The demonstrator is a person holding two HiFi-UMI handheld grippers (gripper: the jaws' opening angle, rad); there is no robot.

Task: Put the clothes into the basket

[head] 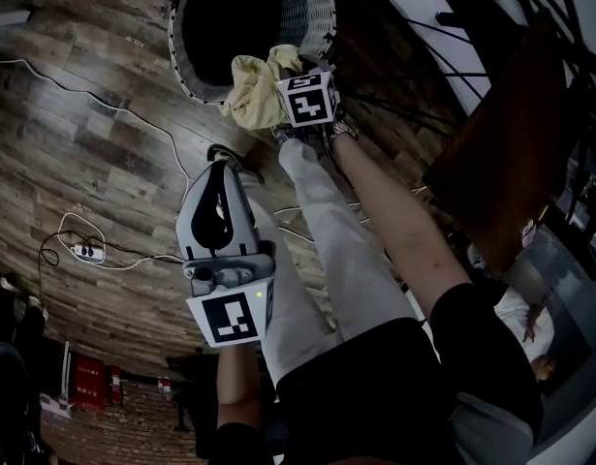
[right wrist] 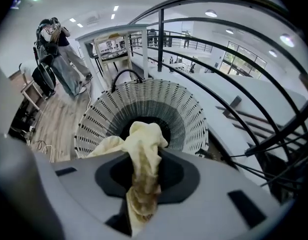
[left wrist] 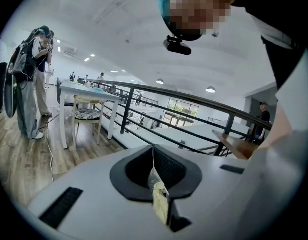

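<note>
Pale yellow cloth point(right wrist: 143, 144) is pinched between the jaws of the right hand-held gripper point(right wrist: 142, 169). The jaws are nearly together, open only as wide as the bunched fabric, and the rest of the cloth spills out over the tips. In the head view this cloth hangs at the near rim of the white woven basket point(head: 322, 8), which stands on the wooden floor point(head: 84, 85); whether it touches the rim I cannot tell. The left hand-held gripper point(left wrist: 155, 169) is held apart from the basket with its jaws together. A small pale scrap shows in their seam, and I cannot tell what it is. Each gripper carries a cube with black-and-white square markers point(head: 307, 98). Print on a red box point(head: 84, 381) is too small to read.
</note>
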